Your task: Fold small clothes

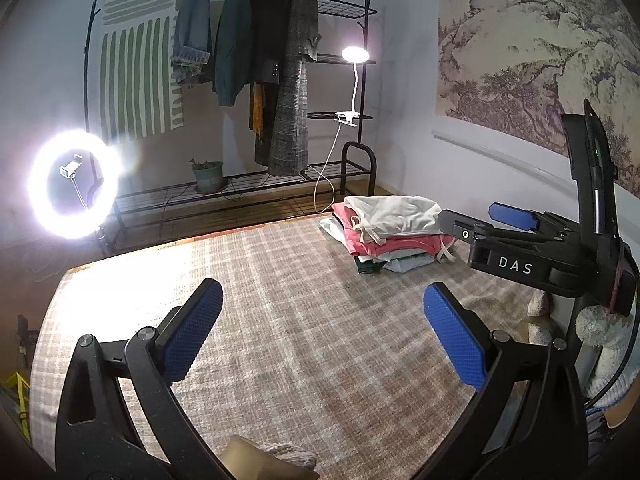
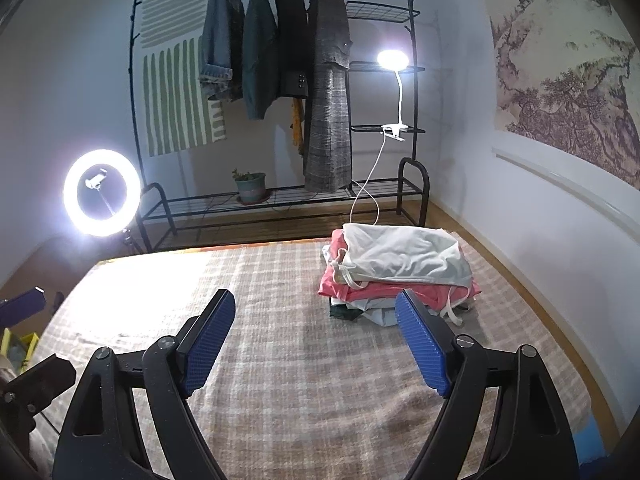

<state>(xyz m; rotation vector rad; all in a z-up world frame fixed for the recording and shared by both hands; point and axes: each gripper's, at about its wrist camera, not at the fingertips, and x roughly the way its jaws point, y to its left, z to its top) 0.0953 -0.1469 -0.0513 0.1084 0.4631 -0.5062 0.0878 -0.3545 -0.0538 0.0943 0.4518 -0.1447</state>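
Left gripper (image 1: 323,330) held wide open, nothing held. Right gripper (image 2: 316,344) held wide open too, nothing held. Pile of small clothes (image 2: 396,276) stacked at far right of checked blanket (image 2: 280,360), white piece (image 2: 404,254) on top. No cloth spread out for folding. Folding judged mostly done, or next piece not yet picked.

Two wrist views from above the plaid bed cover (image 1: 304,280) — angled down, facing the clothes rack (image 2: 280,80). Right view nearer the folded clothes pile (image 2: 396,268) — both share it.

Black grippers (image 2: 316,344), 2 blue ribbed fingers (image 2: 210,344) each, "DAS" marking, perhaps knit sleeve.
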